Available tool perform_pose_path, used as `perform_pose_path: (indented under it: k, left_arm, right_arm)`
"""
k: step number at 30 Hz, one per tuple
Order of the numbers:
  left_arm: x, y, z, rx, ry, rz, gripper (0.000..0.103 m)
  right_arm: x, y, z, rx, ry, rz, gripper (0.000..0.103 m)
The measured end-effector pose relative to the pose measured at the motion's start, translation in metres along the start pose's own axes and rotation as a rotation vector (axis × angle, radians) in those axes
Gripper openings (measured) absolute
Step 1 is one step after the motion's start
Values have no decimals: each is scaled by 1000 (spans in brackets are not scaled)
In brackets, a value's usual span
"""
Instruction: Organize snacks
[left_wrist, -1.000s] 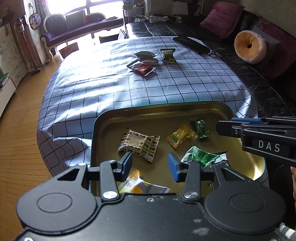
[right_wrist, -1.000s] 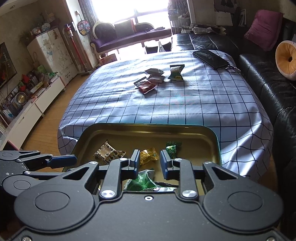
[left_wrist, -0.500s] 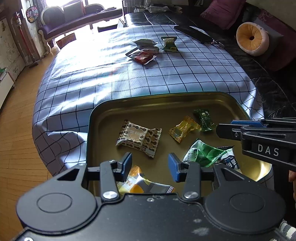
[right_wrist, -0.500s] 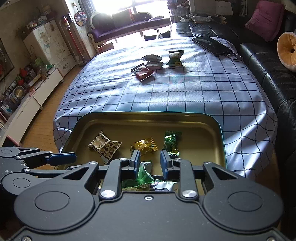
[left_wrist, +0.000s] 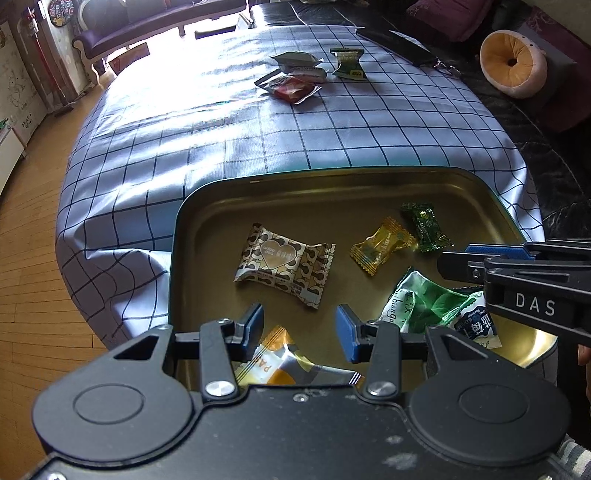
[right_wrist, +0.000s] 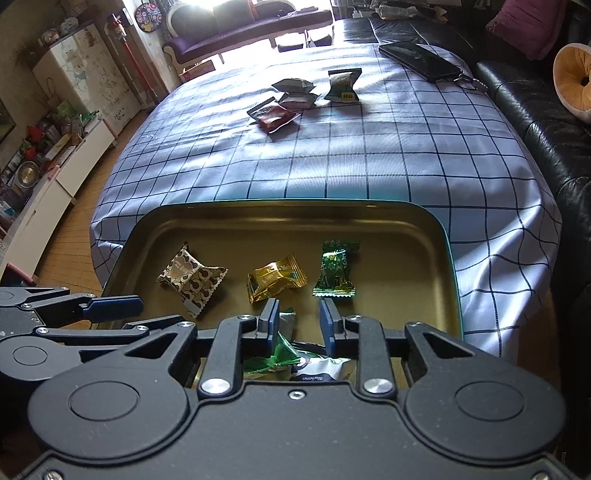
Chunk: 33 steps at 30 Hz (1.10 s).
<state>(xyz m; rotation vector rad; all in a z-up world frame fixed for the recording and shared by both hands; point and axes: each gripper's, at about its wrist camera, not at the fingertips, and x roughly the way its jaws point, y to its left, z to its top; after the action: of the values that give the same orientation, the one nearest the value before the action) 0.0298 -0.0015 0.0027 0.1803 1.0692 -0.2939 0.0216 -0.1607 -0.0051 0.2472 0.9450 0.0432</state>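
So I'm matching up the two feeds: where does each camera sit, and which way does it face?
Left wrist: on the left tool, angled down over the gold tray; the right tool enters from the right.
Right wrist: on the right tool, facing the same way; the left tool shows at left.
Shared: tray, heart-print snack, checked cloth, snacks farther off.

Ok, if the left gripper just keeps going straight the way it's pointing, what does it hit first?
Most likely the floor of the gold tray, or the brown heart-print snack lying just ahead of the left gripper. Its jaws stand open with nothing between them. Depth is hard to judge, and the orange packet sits under the fingers.
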Motion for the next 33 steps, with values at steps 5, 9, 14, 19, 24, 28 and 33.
perform_pose_path:
  k: [5,9,14,19,24,28,33]
  left_arm:
    - [9,6,2,-9,33,3,44]
    - [14,10,6,-12,58,3,44]
    - [17,16,14,-5,81,-5,44]
    - [20,17,23,17,117,-13,44]
    - [22,16,30,50,143,-26,44]
    - [23,17,38,61,153,-39,44]
    - [23,20,55,68,139,-43,44]
  right_arm:
    - [7,0,2,-9,28,-5,36]
    - [14,-2,4,-9,63,-5,36]
    - [18,-5,8,-23,103,1,36]
    - [19,-7,13,-45,128,-2,36]
    - [25,-12,21,-31,180,45,36]
    - [28,-14,27,-27,203,64,36]
    - [32,-15,37,-38,216,72,36]
